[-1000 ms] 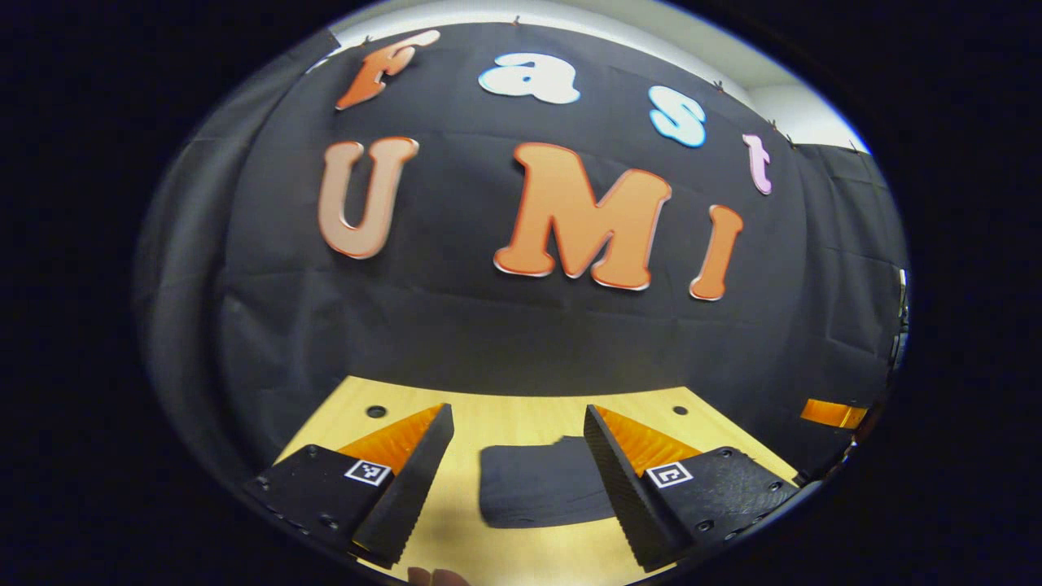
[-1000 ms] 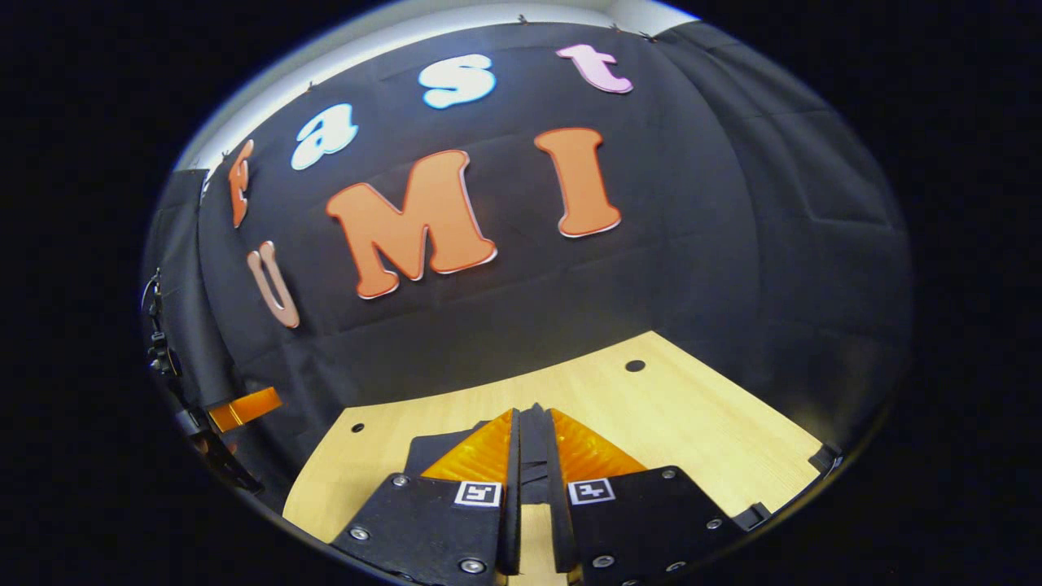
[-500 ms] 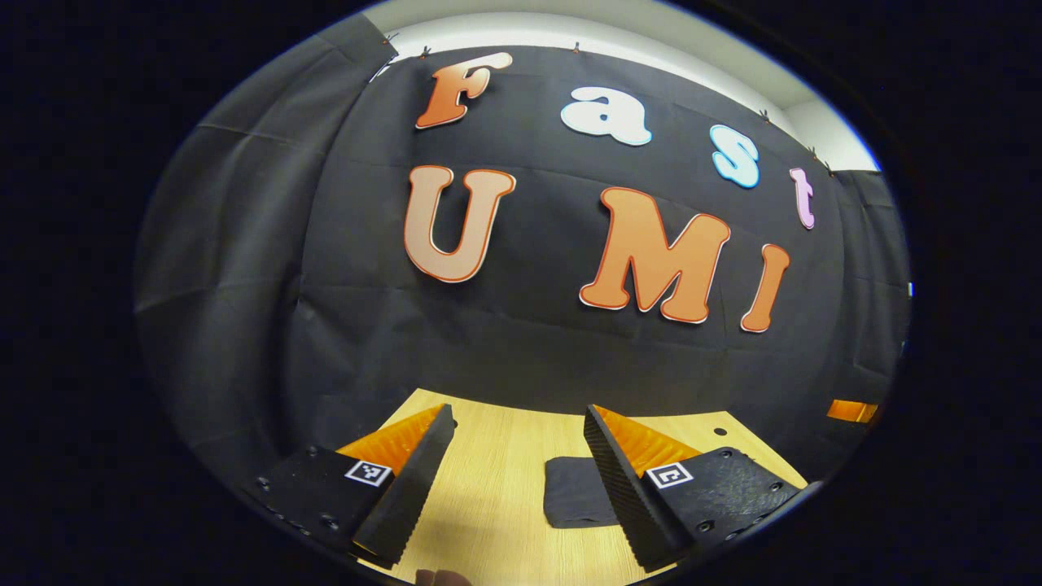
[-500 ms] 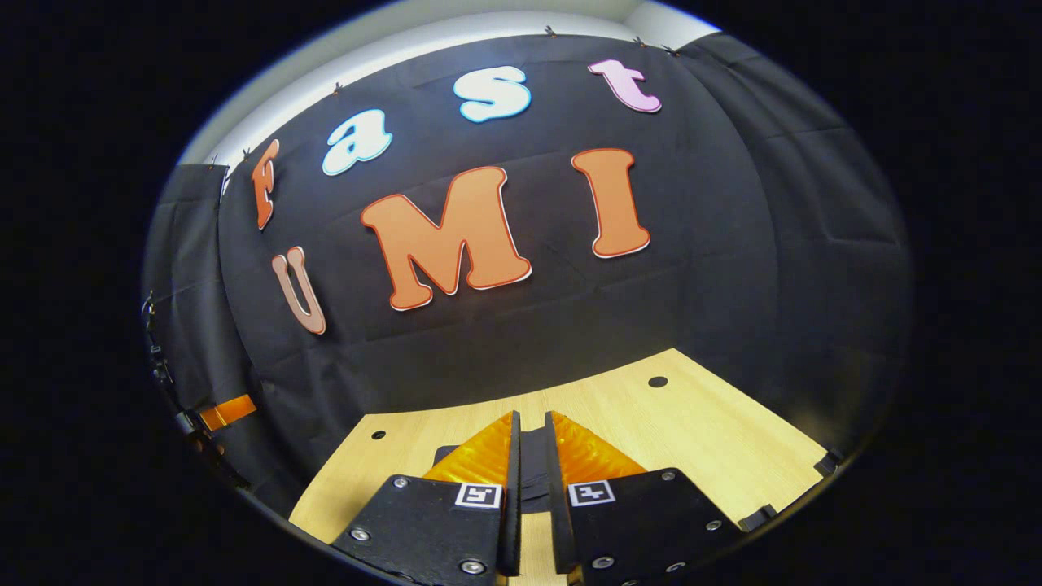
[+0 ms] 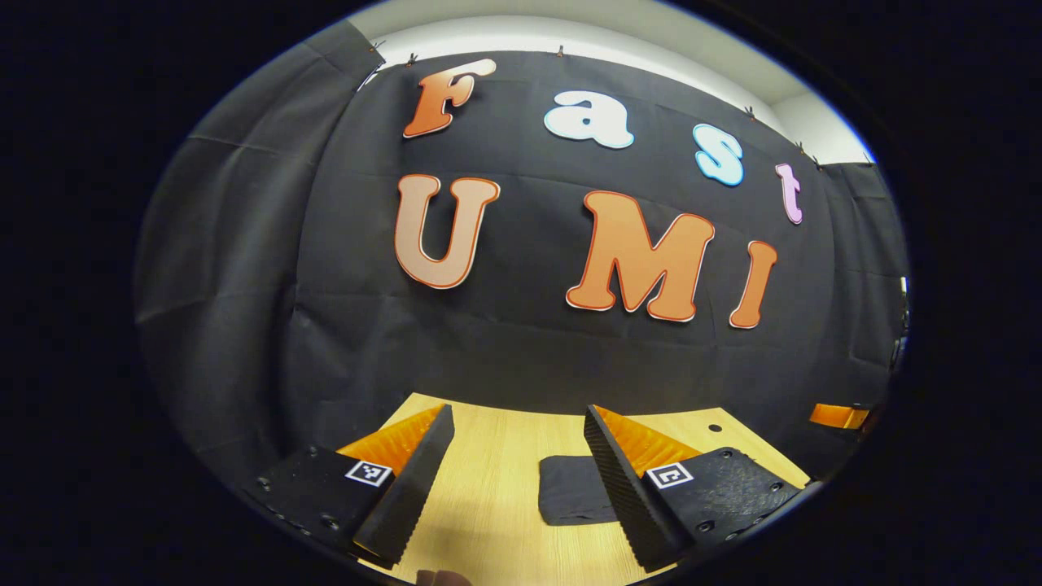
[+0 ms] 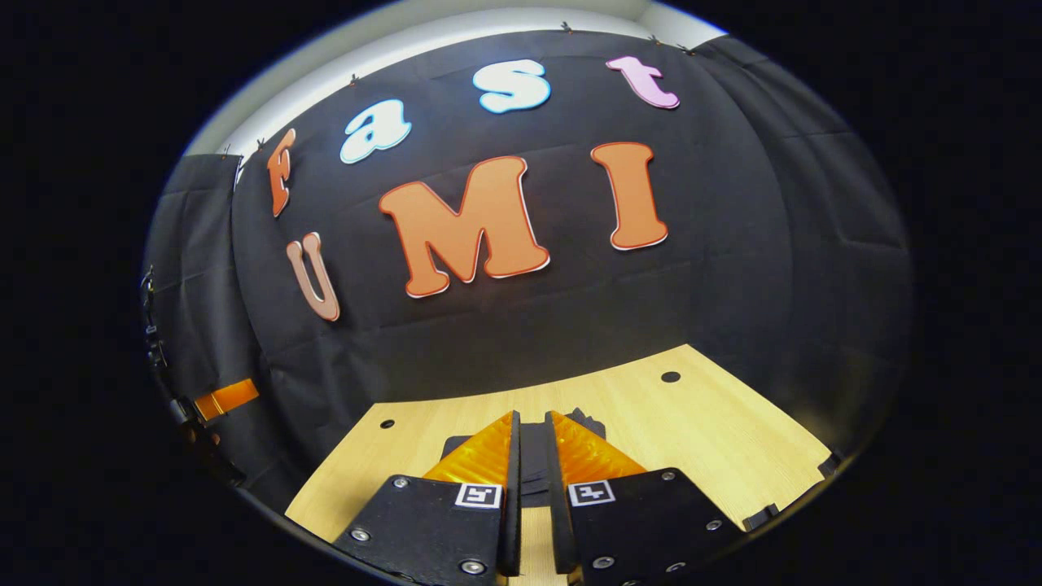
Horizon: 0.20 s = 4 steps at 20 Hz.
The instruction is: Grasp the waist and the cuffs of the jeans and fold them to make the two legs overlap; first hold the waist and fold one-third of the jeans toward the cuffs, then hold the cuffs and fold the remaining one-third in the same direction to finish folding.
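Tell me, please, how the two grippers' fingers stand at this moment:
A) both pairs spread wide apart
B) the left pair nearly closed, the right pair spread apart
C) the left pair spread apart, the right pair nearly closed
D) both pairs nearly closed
C: in the left gripper view the left gripper has a wide gap showing the table and folded jeans, while the right gripper has only a narrow slit.

A pale wooden worktop (image 5: 496,488) is seen along the bottom of both views, with small dark holes near its far edge. Dark folded jeans (image 5: 570,488) are laid flat on it, lower centre of the frame.
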Motion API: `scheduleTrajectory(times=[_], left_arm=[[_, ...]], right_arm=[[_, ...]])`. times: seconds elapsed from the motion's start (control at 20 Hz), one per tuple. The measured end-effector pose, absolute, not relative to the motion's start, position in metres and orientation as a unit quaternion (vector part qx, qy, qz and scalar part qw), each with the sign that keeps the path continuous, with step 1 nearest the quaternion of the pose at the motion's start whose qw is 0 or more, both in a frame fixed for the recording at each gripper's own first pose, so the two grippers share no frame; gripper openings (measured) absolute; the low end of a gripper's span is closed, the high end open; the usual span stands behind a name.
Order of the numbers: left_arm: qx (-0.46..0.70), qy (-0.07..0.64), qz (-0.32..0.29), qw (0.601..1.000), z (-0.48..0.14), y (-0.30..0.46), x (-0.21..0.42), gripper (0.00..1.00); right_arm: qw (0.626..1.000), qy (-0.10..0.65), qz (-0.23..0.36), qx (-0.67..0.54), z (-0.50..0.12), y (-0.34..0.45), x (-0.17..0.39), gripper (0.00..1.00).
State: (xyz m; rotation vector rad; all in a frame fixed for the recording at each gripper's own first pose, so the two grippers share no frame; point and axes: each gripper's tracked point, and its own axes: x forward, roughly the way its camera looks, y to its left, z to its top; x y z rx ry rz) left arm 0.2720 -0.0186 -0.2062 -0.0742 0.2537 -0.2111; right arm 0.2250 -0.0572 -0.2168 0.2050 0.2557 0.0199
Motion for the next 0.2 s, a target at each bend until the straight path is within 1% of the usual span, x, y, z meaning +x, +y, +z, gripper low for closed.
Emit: scheduleTrajectory(times=[0.2], left_arm=[[-0.026, 0.121, -0.108, 0.986, -0.2019, -0.0165, 0.2674, 0.98]], right_arm=[[0.985, 0.137, 0.021, 0.098, -0.2200, -0.0448, 0.2258, 0.16]])
